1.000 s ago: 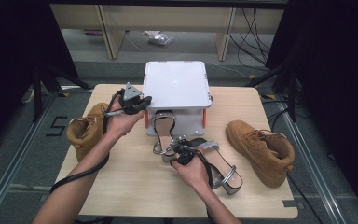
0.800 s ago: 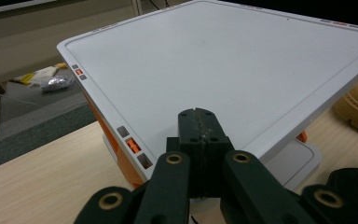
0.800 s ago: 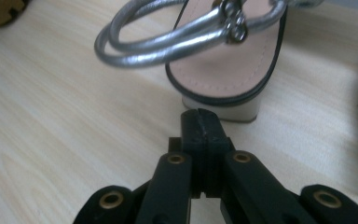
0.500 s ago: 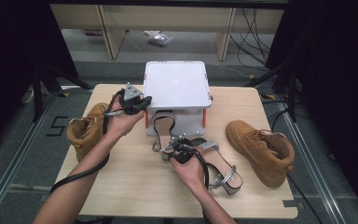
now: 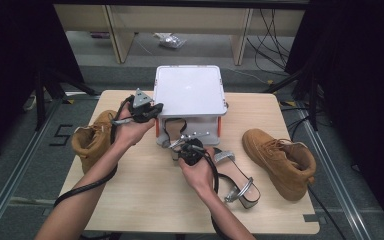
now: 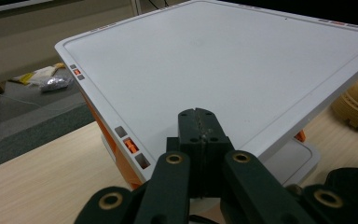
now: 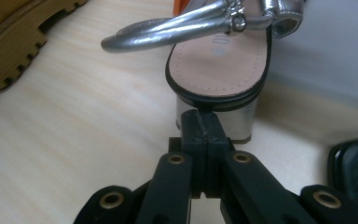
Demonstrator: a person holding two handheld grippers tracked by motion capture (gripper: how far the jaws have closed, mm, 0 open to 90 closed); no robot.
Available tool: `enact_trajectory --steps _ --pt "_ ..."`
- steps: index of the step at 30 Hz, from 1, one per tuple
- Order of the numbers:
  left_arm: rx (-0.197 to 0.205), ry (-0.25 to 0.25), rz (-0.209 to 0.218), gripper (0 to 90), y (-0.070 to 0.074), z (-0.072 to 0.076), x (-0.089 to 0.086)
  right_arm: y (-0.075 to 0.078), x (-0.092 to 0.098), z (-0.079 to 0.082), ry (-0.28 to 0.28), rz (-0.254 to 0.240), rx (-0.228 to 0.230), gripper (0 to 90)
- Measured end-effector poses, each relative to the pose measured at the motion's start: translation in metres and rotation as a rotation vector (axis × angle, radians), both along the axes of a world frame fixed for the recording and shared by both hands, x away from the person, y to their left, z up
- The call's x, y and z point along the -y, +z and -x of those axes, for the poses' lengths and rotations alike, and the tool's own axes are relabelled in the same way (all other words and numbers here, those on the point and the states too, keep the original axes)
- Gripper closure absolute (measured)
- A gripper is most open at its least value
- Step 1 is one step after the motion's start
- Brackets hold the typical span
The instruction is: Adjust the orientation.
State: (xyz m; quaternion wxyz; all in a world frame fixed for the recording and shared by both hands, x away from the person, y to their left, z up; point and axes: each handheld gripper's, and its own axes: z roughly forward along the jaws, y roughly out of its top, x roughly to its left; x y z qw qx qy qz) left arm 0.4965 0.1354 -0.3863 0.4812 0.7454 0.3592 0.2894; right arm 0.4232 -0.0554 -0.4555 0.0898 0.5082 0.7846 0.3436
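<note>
A white box lid [image 5: 189, 90] stands raised on orange supports at the table's back middle. My left gripper [image 5: 156, 107] is shut at its front left corner, and in the left gripper view its closed tips [image 6: 198, 119] lie over the lid [image 6: 223, 60] with nothing between them. A silver sandal [image 5: 172, 129] lies partly under the lid. My right gripper [image 5: 179, 146] is shut, its tips [image 7: 199, 116] against the back of that sandal's [image 7: 219, 60] block heel [image 7: 240, 123]. A second silver sandal [image 5: 235, 177] lies just right of my right hand.
A tan boot [image 5: 92, 137] lies at the table's left, behind my left forearm, and its mate [image 5: 280, 155] lies at the right. The boot's lugged sole [image 7: 14, 42] shows close to the sandal. Cables trail from both grippers toward the front edge.
My right gripper has crept a little toward the box and the sandal's heel. The left gripper and the lid have stayed where they were.
</note>
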Motion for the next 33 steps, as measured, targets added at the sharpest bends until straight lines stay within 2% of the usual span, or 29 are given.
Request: enact_trajectory --steps 4,6,12,14,17,19,24,25,29,30,31,33 --pt "-0.001 -0.002 0.000 89.7 0.000 0.000 -0.001 0.000 -0.004 -0.013 -0.012 0.019 0.060 90.0" --pt "-0.002 -0.002 0.001 89.8 0.000 0.000 -0.001 0.000 -0.007 -0.018 -0.021 0.016 0.060 90.0" --pt "-0.001 -0.003 0.000 89.7 0.000 0.000 -0.001 0.000 -0.016 -0.033 -0.032 0.047 0.102 90.0" --pt "-0.001 -0.003 0.003 89.7 0.000 0.000 -0.001 -0.002 -0.019 -0.037 -0.033 0.037 0.107 90.0" --pt "-0.001 -0.004 0.001 89.8 0.000 0.000 -0.001 -0.004 -0.023 -0.042 -0.039 0.043 0.112 90.0" --pt "0.000 -0.004 0.001 89.7 0.000 0.000 -0.001 -0.006 -0.024 -0.044 -0.039 0.065 0.121 90.0" --pt "0.001 -0.004 0.003 89.8 0.000 0.000 -0.001 -0.013 -0.028 -0.050 -0.047 0.066 0.130 90.0" --pt "0.001 -0.004 0.003 89.8 0.000 0.000 -0.001 -0.015 -0.028 -0.052 -0.040 0.068 0.142 90.0" --pt "0.002 -0.003 0.004 89.8 0.000 0.000 0.000 -0.017 -0.032 -0.054 -0.038 0.066 0.140 90.0" --pt "0.002 -0.004 0.003 89.7 0.000 0.000 0.000 -0.018 -0.033 -0.056 -0.029 0.078 0.152 90.0" --pt "0.002 -0.003 0.004 89.7 0.000 0.000 0.000 -0.018 -0.034 -0.055 -0.039 0.074 0.139 90.0" --pt "0.004 -0.003 0.005 89.8 -0.001 0.000 0.000 -0.019 -0.035 -0.056 -0.039 0.076 0.142 90.0"
